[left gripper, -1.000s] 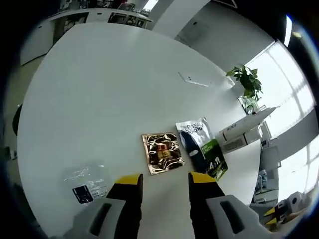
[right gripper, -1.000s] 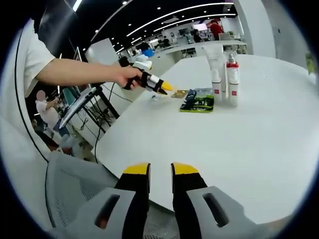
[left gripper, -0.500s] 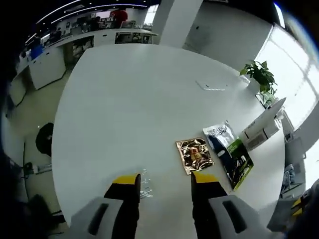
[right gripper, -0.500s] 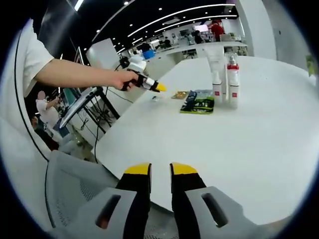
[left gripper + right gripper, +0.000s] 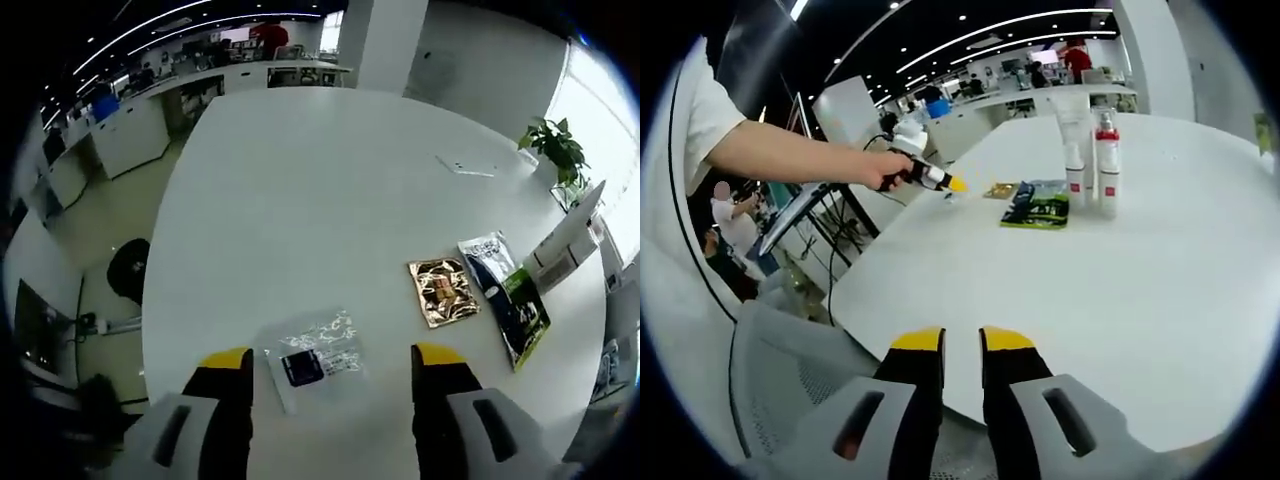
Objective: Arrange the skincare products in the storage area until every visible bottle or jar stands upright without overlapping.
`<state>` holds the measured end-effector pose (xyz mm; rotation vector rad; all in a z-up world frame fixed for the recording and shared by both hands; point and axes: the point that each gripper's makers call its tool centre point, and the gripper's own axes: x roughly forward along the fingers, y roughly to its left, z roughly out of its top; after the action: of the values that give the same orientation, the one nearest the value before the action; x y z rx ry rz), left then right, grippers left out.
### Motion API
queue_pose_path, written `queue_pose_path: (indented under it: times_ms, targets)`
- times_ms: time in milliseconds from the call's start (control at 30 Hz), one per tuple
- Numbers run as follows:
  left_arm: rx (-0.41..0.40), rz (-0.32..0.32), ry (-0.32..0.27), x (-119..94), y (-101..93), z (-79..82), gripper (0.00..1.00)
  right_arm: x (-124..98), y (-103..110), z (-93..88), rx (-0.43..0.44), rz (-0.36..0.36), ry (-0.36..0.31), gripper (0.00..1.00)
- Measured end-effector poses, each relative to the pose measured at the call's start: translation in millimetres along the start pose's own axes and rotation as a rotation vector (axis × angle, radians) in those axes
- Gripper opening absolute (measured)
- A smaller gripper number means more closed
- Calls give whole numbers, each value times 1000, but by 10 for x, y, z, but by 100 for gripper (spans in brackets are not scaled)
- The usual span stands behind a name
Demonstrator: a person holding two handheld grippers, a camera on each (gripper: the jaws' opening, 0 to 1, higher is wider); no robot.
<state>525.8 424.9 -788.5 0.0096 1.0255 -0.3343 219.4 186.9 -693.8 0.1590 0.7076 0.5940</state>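
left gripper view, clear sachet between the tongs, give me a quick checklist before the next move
1. Left tongs open: ok, jaws spread wide with nothing between the tips but the table.
2. Clear sachet lined up: ok, it lies flat between the jaws.
3. Tongs touching the sachet: cannot tell, height above the white table is unclear.
4. Neighbours clear: ok, the gold sachet and dark pouch lie apart from it.
5. Bottles upright: ok, two white bottles stand side by side.
6. Right tongs free: ok, nearly closed, holding nothing, at the table edge.
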Motion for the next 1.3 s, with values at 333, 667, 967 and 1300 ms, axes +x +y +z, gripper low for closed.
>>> queue_pose_path:
  times_ms: [333, 667, 967, 1300]
  targets:
    - [-5, 36, -14, 36, 47, -4, 68, 8, -4, -14, -1, -3, 8, 11]
    - [45, 100, -24, 58, 102, -36, 63, 9, -10, -31, -5, -6, 18, 10]
    - [45, 99, -49, 62, 120, -14, 62, 9, -12, -42, -16, -9, 25, 9]
    - [54, 81, -67, 48, 80, -50, 43, 9, -19, -53, -32, -15, 31, 7]
